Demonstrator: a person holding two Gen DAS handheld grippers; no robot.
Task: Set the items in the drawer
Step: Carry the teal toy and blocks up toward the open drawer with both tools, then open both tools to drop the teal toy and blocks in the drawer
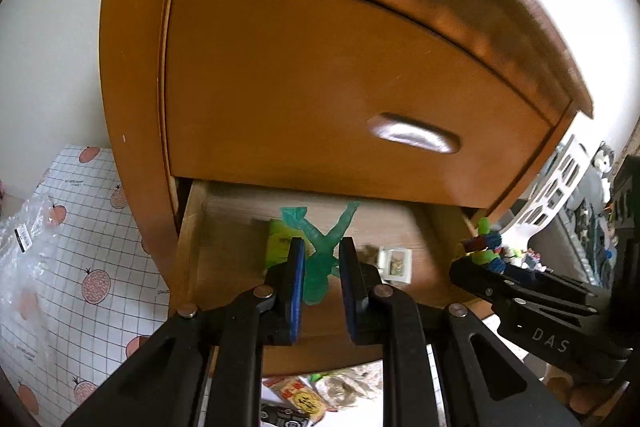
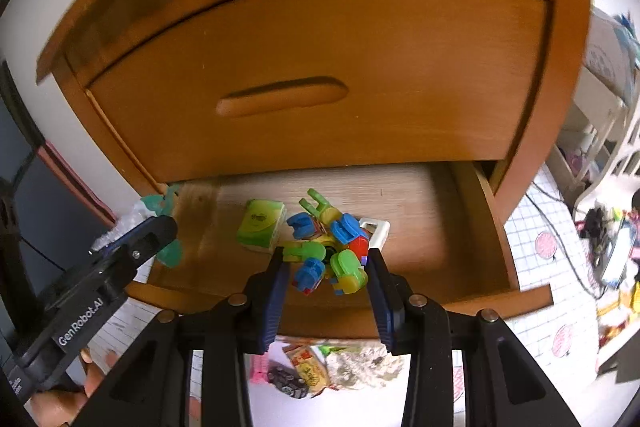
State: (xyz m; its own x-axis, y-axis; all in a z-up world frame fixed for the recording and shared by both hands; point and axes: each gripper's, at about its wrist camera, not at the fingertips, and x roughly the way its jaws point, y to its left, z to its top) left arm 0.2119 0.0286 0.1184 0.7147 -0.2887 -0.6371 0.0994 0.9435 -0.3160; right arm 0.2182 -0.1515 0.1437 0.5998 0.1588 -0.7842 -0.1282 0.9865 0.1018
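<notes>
The lower wooden drawer (image 1: 188, 247) (image 2: 420, 207) stands pulled open. A green packet (image 1: 278, 243) (image 2: 260, 227) and a small white box (image 1: 396, 263) (image 2: 378, 229) lie on its floor. My left gripper (image 1: 322, 247) (image 2: 160, 231) is shut on a translucent green figure (image 1: 344, 219) (image 2: 170, 255), held over the drawer's left part. My right gripper (image 2: 326, 255) (image 1: 480, 259) is shut on a toy of blue, green, yellow and red blocks (image 2: 344, 227) (image 1: 486, 247), above the drawer's front middle.
The upper drawer (image 1: 320, 87) with a recessed handle (image 2: 280, 99) is shut just above. A fruit-print grid mat (image 1: 92, 247), a clear plastic bag (image 1: 24, 239) and loose packets (image 2: 308, 367) lie on the floor. White shelving (image 2: 600, 131) stands to the right.
</notes>
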